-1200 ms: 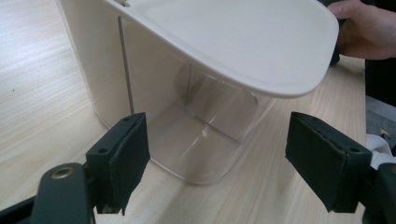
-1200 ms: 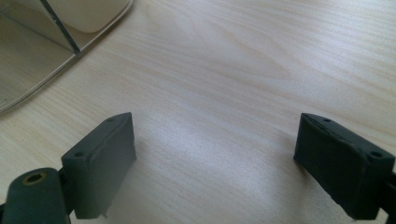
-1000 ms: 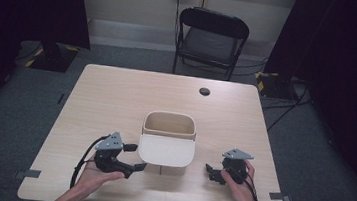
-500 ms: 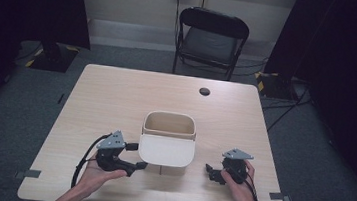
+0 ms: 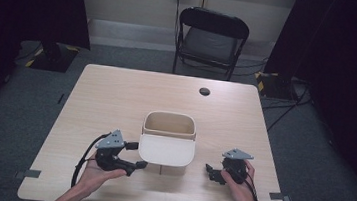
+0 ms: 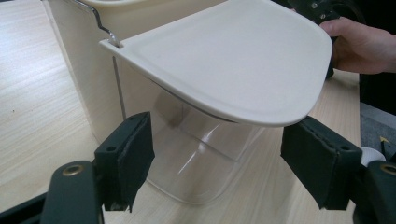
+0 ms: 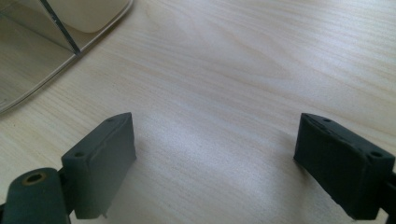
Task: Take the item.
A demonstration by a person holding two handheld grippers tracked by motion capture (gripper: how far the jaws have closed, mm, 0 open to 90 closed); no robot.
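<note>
A cream bin (image 5: 169, 129) with its lid (image 5: 166, 150) swung out flat is sitting at the middle of the table (image 5: 117, 94). The left gripper (image 5: 133, 157) — lower left, jaws spread after narrowing slightly — is flanking the lid's edge without touching. The right gripper (image 5: 211, 172) is resting lower right, jaws wide, pinching nothing.

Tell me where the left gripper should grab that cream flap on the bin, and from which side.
Probably the flap's rounded free edge, from the person's side. It juts out roughly level from its wire hinge on the bin, thin enough for a jaw above and below. The left gripper sits open just under that edge, its jaws having just been closing, clear panel between them.
</note>
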